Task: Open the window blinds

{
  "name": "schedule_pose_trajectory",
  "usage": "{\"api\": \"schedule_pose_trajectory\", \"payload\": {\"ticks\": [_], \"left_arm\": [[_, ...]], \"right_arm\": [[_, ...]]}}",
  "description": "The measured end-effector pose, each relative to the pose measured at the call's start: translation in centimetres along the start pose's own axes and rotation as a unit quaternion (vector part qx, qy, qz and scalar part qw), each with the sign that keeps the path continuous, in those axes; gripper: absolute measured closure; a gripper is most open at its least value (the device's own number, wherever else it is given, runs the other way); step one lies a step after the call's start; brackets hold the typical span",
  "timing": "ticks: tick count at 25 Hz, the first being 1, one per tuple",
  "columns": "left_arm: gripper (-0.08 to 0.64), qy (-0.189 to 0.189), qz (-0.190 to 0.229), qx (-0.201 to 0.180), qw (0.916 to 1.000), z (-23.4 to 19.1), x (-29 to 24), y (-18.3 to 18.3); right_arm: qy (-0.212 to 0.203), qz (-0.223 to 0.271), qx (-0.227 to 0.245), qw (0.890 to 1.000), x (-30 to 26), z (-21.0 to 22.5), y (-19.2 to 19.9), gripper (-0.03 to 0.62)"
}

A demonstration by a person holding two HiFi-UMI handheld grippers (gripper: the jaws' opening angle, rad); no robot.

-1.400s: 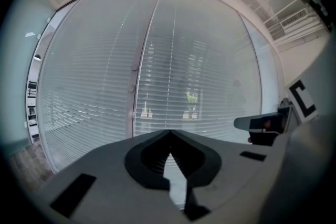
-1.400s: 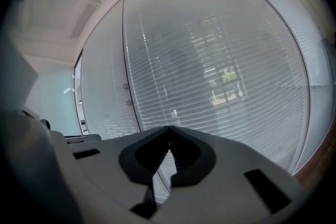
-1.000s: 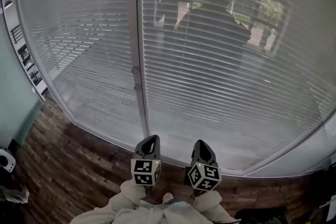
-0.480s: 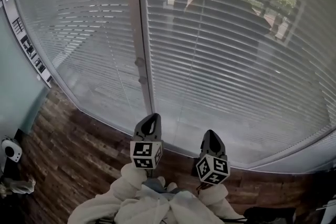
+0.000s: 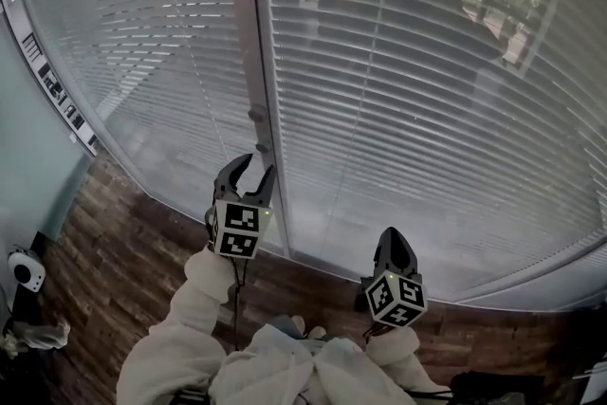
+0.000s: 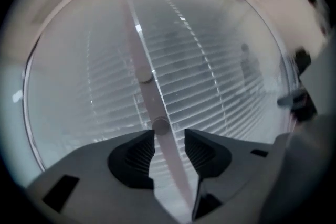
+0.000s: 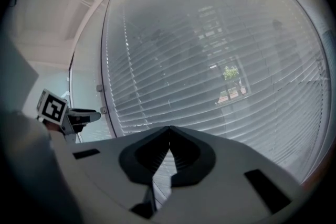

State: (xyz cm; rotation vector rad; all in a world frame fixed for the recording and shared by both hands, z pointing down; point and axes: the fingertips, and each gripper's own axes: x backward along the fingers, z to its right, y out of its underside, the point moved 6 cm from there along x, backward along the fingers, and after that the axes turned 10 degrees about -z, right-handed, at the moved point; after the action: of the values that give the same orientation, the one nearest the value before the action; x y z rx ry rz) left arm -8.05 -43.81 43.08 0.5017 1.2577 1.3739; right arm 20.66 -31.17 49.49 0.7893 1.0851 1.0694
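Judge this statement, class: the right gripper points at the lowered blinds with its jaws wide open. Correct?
Wrong in one respect: the right gripper points at the lowered blinds, but its jaws are shut, tips touching, nothing between them. The right gripper view shows it.

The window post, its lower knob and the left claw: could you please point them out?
window post [image 5: 244, 33]: head view, on its bare middle stretch.
lower knob [image 6: 160, 125]: left gripper view, on its round face.
left claw [image 5: 258, 166]: head view, midway between its open fingertips.
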Motion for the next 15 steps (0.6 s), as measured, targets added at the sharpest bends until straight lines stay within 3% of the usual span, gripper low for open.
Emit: {"api": "schedule_pose_trajectory", "payload": {"ticks": [1,3,6,8,10,15], "left_arm": [[0.385,0.038,0.0,0.075,0.9965,0.1,-0.1,-0.2],[0.384,0.078,0.003,0.188,0.979,-0.1,-0.5,-0.8],[0.385,0.067,0.011,0.278,0.9582,-1.1,-1.2,-1.7],[0.385,0.053,0.02,0.309,0.9493,-1.9,-1.5,-2.0],[0.39,0.039,0.032,0.318,0.9467,-2.5,-1.6,-2.2],[0.434,0.034,0.037,0.298,0.9533,-2.7,-2.0,-2.7]], "right_arm": [[0.0,0.002,0.001,1.0,-0.1,0.0,-0.2,0.578],[0.001,0.006,0.004,1.0,-0.4,-0.2,-0.9,0.578],[0.001,0.009,0.009,1.0,-0.8,-0.5,-2.3,0.578],[0.002,0.008,0.01,1.0,-1.0,-0.7,-2.8,0.578],[0.002,0.007,0.011,1.0,-1.2,-0.7,-2.8,0.578],[0.01,0.007,0.009,1.0,-1.1,0.2,-2.6,0.578]]}}
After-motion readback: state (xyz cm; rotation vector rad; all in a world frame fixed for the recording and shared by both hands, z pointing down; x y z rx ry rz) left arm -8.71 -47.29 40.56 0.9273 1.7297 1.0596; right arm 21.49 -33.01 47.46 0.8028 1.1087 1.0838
